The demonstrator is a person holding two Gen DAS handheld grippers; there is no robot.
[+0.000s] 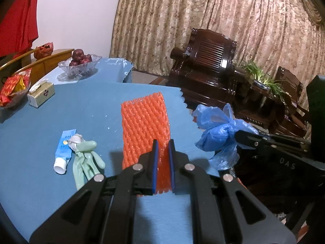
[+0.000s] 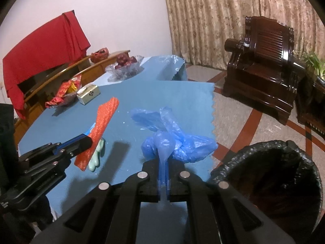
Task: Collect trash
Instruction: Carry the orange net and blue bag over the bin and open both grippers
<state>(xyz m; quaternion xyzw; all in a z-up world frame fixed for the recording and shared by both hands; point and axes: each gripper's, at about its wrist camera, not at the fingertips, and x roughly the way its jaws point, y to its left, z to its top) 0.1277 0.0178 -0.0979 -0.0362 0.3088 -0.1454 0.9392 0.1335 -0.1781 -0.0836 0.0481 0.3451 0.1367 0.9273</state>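
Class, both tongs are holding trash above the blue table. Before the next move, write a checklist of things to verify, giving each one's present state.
1. Left tongs gripping the orange net: ok, pads pinch its lower edge.
2. Right tongs gripping the blue bag: ok.
3. Both items lifted off the table: ok.
4. Bin open, near the right tongs: ok.
5. Room inside the bin: cannot tell, interior dark.
6. Table cleared: not ok, tube and green glove remain.

The left gripper tilts downward over the tabletop's middle, jaws clamped; the right gripper tilts downward near its right edge, jaws pinched tight.
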